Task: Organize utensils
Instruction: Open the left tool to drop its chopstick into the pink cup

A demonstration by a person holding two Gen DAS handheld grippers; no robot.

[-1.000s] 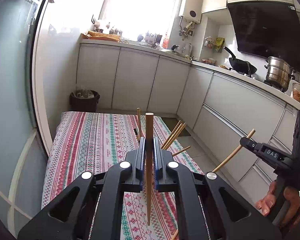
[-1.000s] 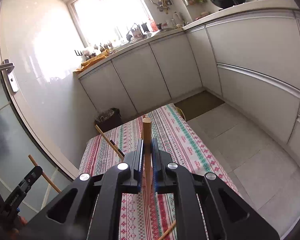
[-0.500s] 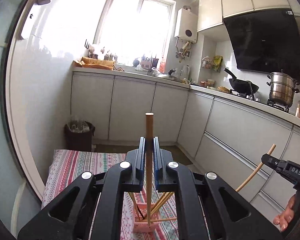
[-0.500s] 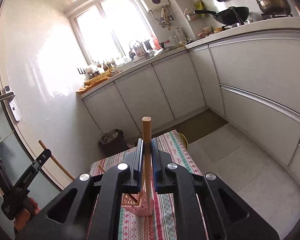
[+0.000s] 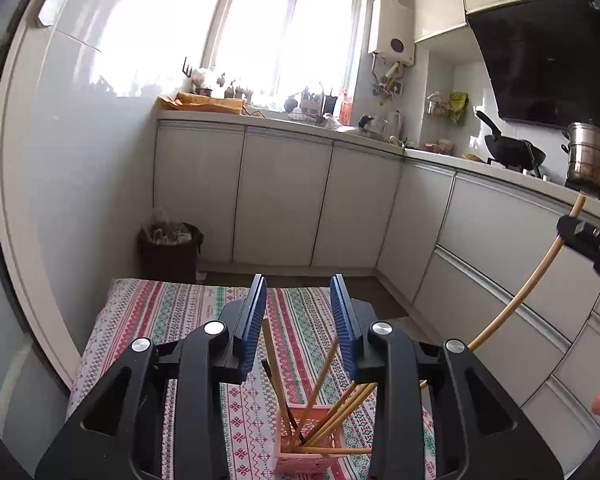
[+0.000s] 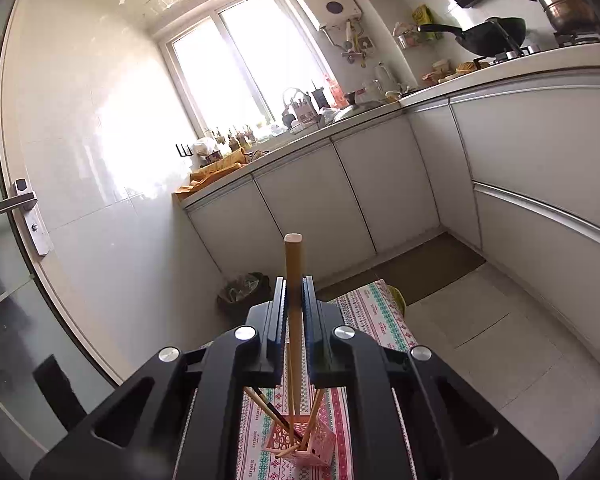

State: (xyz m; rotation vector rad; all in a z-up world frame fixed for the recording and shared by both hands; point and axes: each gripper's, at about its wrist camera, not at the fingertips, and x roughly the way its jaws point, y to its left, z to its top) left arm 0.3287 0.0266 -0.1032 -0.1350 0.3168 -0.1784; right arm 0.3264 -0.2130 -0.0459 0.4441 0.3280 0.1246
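Pink basket (image 5: 310, 446) on striped cloth (image 5: 160, 320) holds several chopsticks, directly below left gripper (image 5: 299, 318), fingers apart and empty. Right gripper (image 6: 294, 312) clamps one upright chopstick (image 6: 293, 280), tip seemingly above the basket.

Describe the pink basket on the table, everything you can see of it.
The pink basket is a small square holder of what looks like plastic, with lattice-cut walls and an open top. It stands upright on the striped tablecloth, directly below both tools. Several wooden chopsticks and one dark one stand in it, leaning outward against the rim at different angles; one lies nearly flat across the top. In the right wrist view it appears again, under the chopstick held by the right tool.
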